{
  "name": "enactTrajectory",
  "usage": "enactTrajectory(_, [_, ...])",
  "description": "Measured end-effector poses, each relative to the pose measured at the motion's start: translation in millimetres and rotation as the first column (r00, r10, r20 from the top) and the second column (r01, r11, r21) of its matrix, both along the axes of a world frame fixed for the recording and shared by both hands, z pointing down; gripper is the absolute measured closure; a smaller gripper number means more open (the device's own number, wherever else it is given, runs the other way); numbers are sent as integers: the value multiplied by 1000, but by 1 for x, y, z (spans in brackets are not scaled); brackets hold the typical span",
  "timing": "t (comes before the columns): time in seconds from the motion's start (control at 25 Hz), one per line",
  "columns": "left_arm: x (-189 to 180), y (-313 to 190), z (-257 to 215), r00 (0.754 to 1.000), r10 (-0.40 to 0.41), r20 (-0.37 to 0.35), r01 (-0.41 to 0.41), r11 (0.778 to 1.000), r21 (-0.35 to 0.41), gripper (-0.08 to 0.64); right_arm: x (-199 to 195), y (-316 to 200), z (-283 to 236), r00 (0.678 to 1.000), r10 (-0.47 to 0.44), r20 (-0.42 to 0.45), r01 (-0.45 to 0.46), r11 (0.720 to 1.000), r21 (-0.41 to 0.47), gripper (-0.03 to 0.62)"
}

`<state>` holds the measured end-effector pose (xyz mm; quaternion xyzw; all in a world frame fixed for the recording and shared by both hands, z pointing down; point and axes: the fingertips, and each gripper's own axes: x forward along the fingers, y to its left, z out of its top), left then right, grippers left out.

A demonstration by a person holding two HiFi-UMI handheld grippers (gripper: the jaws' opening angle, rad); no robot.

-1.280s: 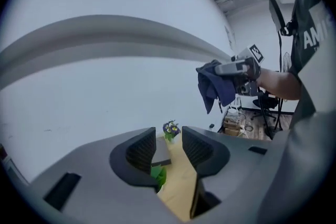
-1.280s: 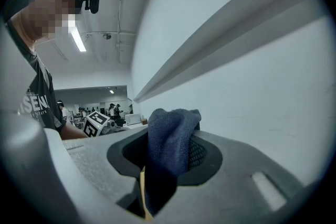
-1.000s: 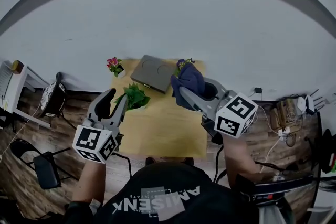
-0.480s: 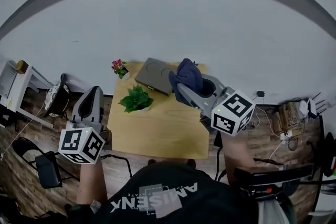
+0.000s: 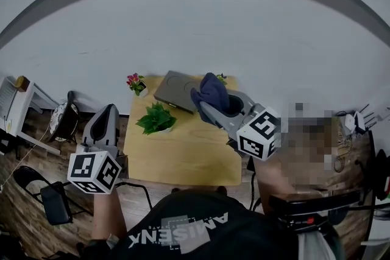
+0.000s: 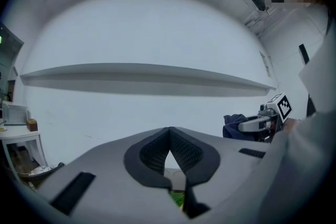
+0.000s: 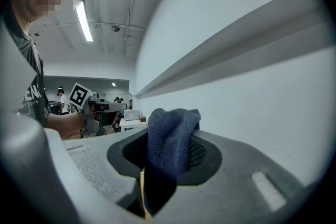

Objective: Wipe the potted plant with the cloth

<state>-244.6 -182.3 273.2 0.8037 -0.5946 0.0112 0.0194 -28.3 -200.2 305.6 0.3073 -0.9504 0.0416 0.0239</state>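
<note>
A green leafy potted plant (image 5: pixel 156 119) stands on the left part of the small wooden table (image 5: pixel 183 155). My right gripper (image 5: pixel 207 108) is shut on a dark blue cloth (image 5: pixel 211 92), held above the table's back right; the cloth (image 7: pixel 167 150) bulges up between its jaws. My left gripper (image 5: pixel 107 114) is shut and empty, held off the table's left edge, left of the plant. In the left gripper view the pads (image 6: pixel 185 152) meet, with a sliver of green leaf (image 6: pixel 177 199) below them.
A small pot with pink flowers (image 5: pixel 135 82) sits at the table's back left corner, and a grey flat board (image 5: pixel 174 90) lies at the back. Another small plant (image 5: pixel 220 77) peeks out behind the cloth. A black chair (image 5: pixel 52 196) and a side shelf (image 5: pixel 18 106) stand to the left.
My left gripper was open right beside the plant; it has drawn back to the left off the table and shut empty. The right gripper with the cloth has barely moved.
</note>
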Motion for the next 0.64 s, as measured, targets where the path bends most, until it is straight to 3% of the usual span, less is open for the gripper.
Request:
enactTrajectory(0.28, [9, 1, 4, 999, 20, 41, -20, 1000, -8, 560, 1, 1, -3, 1000, 23, -5, -23, 1000, 0, 468])
enactTrajectory(0.4, [11, -1, 4, 999, 32, 18, -32, 999, -16, 560, 1, -1, 0, 999, 33, -9, -34, 999, -7, 468])
enactTrajectory(0.64, [6, -3, 1, 999, 1, 37, -2, 1000, 5, 559, 0, -4, 4, 999, 41, -15, -41, 999, -18, 468])
